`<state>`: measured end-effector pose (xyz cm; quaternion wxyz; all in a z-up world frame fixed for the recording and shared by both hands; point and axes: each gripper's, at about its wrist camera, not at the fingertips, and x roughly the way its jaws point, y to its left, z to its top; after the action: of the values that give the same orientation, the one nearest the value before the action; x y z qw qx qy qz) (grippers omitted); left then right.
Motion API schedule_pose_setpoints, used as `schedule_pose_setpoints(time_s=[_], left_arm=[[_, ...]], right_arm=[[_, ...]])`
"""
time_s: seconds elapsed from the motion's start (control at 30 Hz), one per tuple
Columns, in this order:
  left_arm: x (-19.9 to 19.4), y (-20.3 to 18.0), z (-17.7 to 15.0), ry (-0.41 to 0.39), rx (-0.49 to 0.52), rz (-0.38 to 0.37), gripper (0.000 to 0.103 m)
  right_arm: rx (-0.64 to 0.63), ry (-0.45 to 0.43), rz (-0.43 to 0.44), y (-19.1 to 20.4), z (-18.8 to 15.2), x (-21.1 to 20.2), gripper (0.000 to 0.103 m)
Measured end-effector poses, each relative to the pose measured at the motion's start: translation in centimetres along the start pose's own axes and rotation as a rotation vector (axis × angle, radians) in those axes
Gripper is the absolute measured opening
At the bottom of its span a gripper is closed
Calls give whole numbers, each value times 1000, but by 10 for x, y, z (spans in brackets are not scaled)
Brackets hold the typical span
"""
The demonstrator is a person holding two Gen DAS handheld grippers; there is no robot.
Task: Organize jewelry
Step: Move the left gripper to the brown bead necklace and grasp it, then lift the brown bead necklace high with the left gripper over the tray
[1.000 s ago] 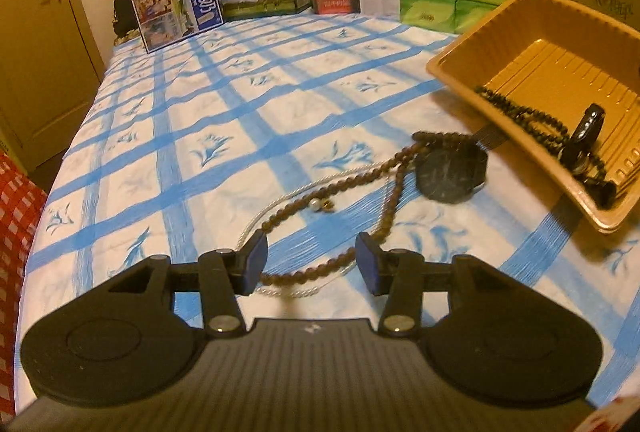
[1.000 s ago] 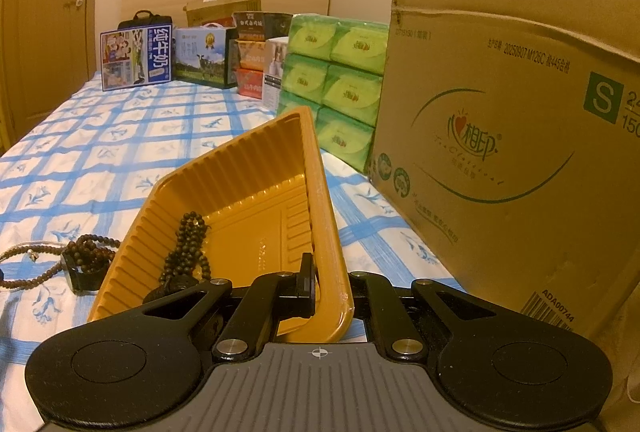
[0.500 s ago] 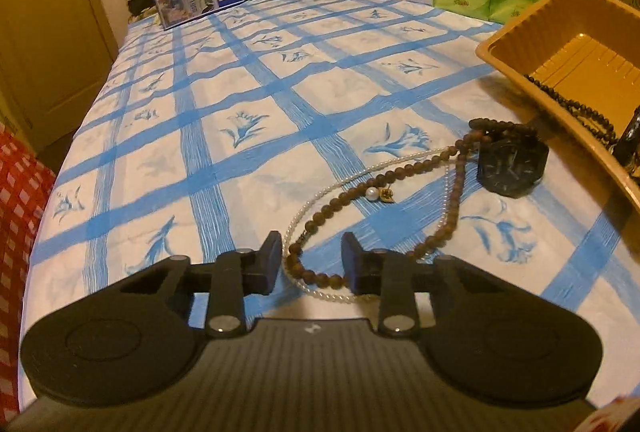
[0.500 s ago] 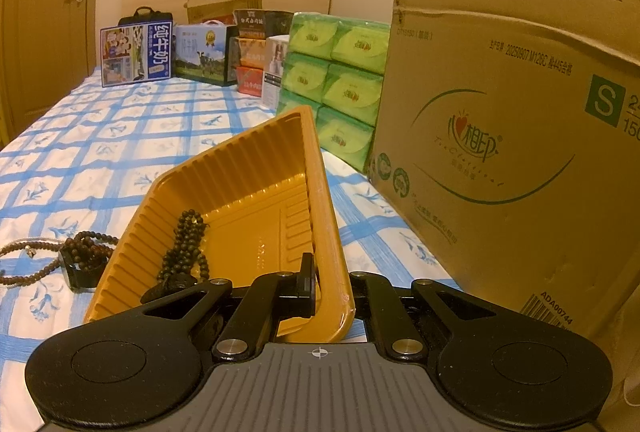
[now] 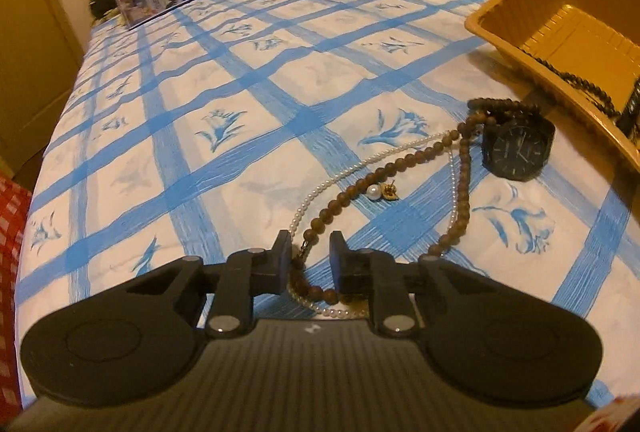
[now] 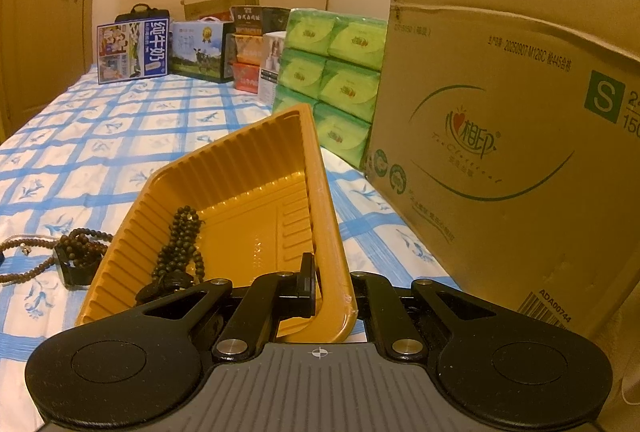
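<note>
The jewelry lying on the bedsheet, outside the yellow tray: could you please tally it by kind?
Brown wooden bead necklace: 1
Dark bead bracelet: 1
Pearl necklace: 1
Pearl earring: 1
Black watch: 1
Total: 5

The right gripper [image 6: 332,290] has its right finger hidden behind the yellow tray's [image 6: 326,216] wall. The left gripper [image 5: 310,258] covers the near loop of the brown bead necklace [image 5: 360,187] and pearl strand [image 5: 332,181]; pad contact is unclear. A black item [image 5: 630,107] inside the tray is cut off at the picture's right edge.
</note>
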<state>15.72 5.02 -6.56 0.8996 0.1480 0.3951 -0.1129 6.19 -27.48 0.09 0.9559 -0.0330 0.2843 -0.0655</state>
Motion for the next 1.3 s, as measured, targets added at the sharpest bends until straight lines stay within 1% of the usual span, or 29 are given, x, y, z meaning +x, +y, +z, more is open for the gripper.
schedule_pose_setpoints(time_s=[0.07, 0.2, 0.37, 0.5, 0.6, 0.77, 1.03, 1.3], left_arm=[[2, -3, 3, 9, 33, -20, 5], [5, -6, 7, 18, 70, -18, 5], [10, -3, 7, 14, 44, -19, 5], [5, -6, 10, 11, 36, -7, 5], [-11, -7, 14, -41, 44, 5, 5], [-48, -7, 31, -145, 38, 27, 5], [-107, -4, 76, -293, 15, 6, 5], [-157, -9, 121, -428, 54, 5, 5]], right_arm=[[0, 1, 0, 0, 0, 0, 5], [-2, 1, -1, 0, 0, 1, 5], [1, 2, 0, 0, 0, 1, 5], [1, 3, -3, -1, 0, 1, 5], [-2, 3, -2, 0, 1, 0, 5], [-3, -3, 0, 3, 1, -2, 5], [-9, -10, 1, 8, 2, -5, 5], [-13, -17, 6, 10, 4, -7, 6]])
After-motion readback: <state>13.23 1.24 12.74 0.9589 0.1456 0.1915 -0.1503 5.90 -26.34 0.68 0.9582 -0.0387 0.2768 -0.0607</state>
